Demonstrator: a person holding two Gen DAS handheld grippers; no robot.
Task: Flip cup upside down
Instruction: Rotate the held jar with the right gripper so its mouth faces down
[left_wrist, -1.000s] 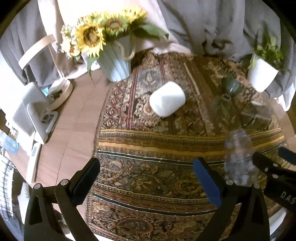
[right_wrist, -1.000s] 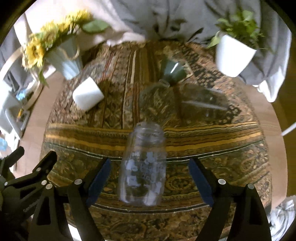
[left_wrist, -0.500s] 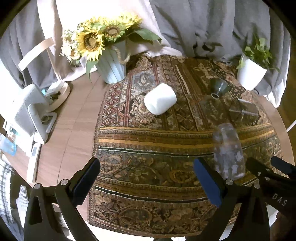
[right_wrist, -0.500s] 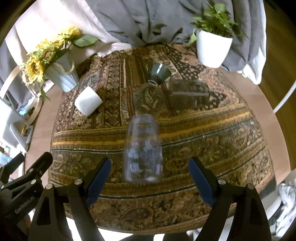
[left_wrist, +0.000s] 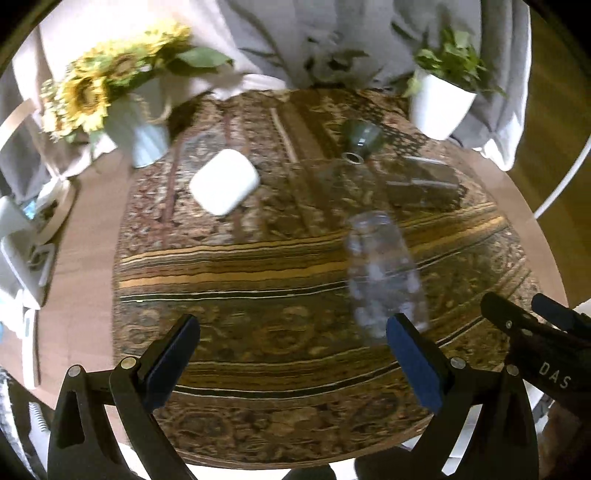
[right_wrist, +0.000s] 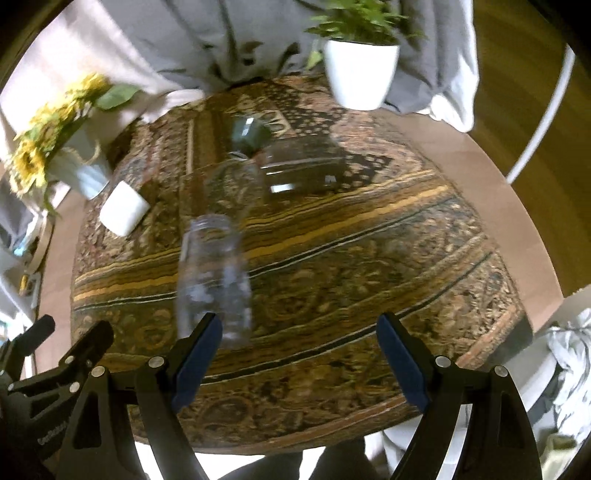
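Note:
A clear glass cup (left_wrist: 384, 273) with white printed spots stands on the patterned cloth near the table's front; in the right wrist view it (right_wrist: 214, 280) shows left of centre. Which end is up I cannot tell through the blur. My left gripper (left_wrist: 291, 358) is open and empty, raised above the front edge, with the cup by its right finger. My right gripper (right_wrist: 299, 358) is open and empty, with the cup just beyond its left finger. A white cup (left_wrist: 224, 181) lies on its side further back.
A sunflower vase (left_wrist: 140, 122) stands at the back left and a white plant pot (left_wrist: 439, 103) at the back right. A dark green cup (left_wrist: 360, 138) and clear glass items (left_wrist: 421, 181) sit mid-right. The cloth covers a round wooden table (left_wrist: 85, 266).
Both grippers have pulled back and up from the table, so more of it shows. The clear cup now lies left of the right gripper's fingers instead of between them.

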